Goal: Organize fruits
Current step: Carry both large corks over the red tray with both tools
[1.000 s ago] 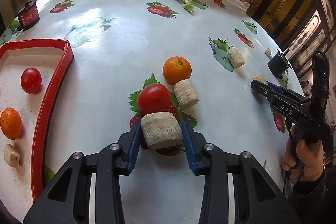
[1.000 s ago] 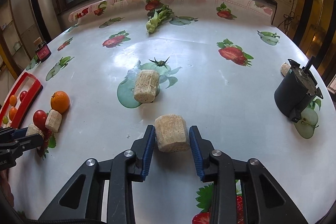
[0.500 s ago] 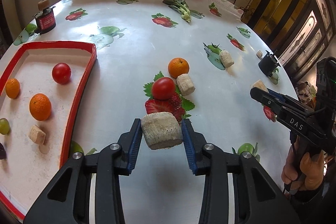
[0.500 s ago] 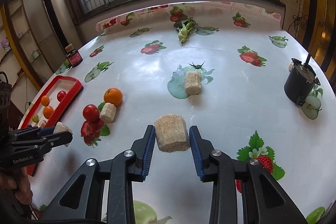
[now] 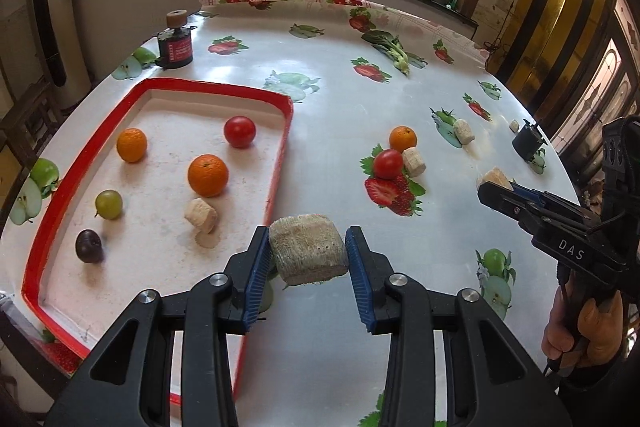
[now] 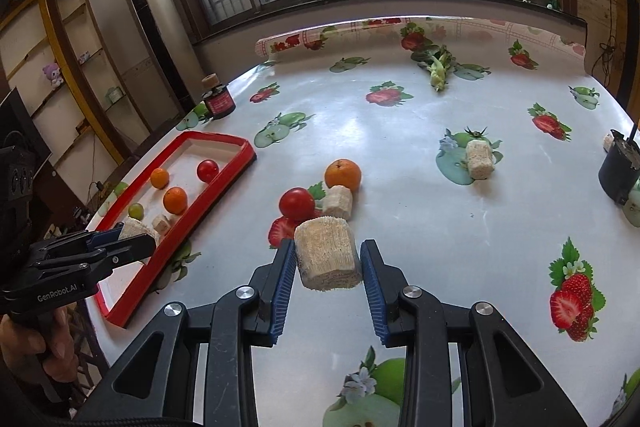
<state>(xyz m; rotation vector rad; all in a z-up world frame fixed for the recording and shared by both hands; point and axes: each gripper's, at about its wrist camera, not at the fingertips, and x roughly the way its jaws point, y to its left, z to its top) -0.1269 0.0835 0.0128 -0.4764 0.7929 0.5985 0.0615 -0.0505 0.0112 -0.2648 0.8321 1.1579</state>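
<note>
My left gripper (image 5: pixel 308 255) is shut on a beige loofah chunk (image 5: pixel 307 249), held in the air beside the right rim of the red tray (image 5: pixel 280 163). In the tray lie two oranges (image 5: pixel 208 175), a tomato (image 5: pixel 239 131), a green grape (image 5: pixel 108 203), a dark plum (image 5: pixel 89 245) and a small beige chunk (image 5: pixel 201 214). My right gripper (image 6: pixel 327 261) is shut on a second loofah chunk (image 6: pixel 326 253), lifted above the table. On the table beyond it sit a tomato (image 6: pixel 297 203), an orange (image 6: pixel 343 175) and a beige chunk (image 6: pixel 338 201) touching both.
Another beige chunk (image 6: pixel 478 159) lies further right on the fruit-printed tablecloth (image 6: pixel 380 131). A black cup (image 6: pixel 619 171) stands at the right edge, a red-labelled jar (image 5: pixel 175 45) at the far left, a leafy green (image 6: pixel 438 69) at the back. A hand (image 5: pixel 580 331) grips the right tool.
Both grippers have lifted and swung left toward the red tray, each carrying its loofah chunk. The tray now fills the left of the left wrist view.
</note>
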